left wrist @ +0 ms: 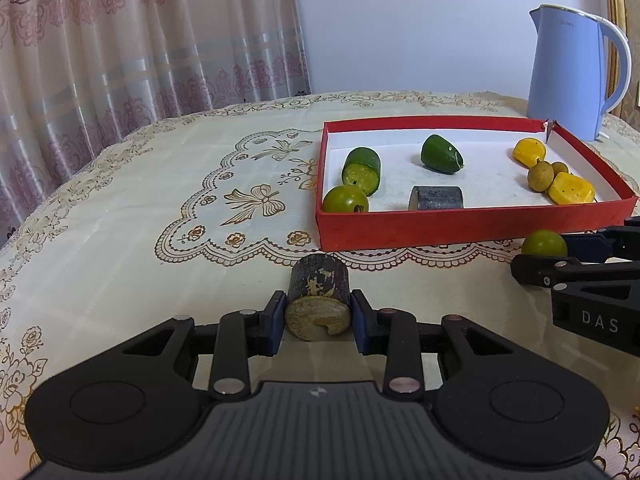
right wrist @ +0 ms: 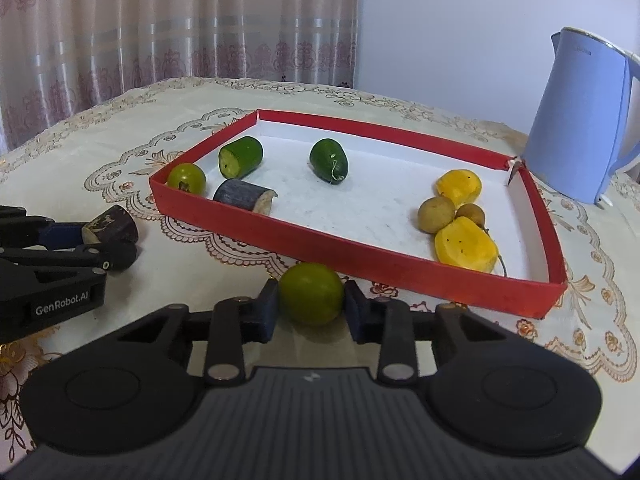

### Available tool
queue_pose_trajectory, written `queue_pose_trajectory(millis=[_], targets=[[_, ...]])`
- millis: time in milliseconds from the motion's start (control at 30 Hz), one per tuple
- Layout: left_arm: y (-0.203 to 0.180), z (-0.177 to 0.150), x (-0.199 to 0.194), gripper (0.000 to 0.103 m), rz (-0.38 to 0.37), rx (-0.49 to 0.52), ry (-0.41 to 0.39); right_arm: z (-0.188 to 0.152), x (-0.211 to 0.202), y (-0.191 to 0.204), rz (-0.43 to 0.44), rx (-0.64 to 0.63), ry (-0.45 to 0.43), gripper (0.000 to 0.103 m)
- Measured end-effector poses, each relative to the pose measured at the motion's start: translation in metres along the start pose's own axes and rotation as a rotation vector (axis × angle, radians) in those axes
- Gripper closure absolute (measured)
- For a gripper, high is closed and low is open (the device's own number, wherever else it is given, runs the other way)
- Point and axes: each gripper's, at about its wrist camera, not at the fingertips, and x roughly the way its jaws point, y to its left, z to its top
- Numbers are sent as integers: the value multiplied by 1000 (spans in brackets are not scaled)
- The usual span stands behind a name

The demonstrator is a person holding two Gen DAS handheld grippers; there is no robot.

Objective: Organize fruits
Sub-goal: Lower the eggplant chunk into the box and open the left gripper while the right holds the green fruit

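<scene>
On the embroidered tablecloth point(left wrist: 120, 208) just short of the red tray point(left wrist: 460, 226), the left gripper point(left wrist: 319, 314) clamps a dark cut stub point(left wrist: 319, 294), the right gripper point(right wrist: 310, 306) pinches a green fruit point(right wrist: 311, 294), other pieces lie in the tray, and a blue kettle point(left wrist: 572, 76) stands behind.

A blue kettle point(left wrist: 572, 76) stands on the embroidered tablecloth point(left wrist: 160, 184) before patterned curtains point(left wrist: 140, 40).

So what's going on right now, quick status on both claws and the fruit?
Left gripper shut on dark stalk piece. Right gripper shut on green round fruit, both outside the red tray. Tray's near wall stands between them and inside.
</scene>
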Motion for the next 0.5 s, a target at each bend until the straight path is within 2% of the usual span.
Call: queue_pose_trajectory(millis=[500], targets=[[1, 2, -5, 70, -14, -8, -9, -2, -36, -12, -9, 15, -74, 71]])
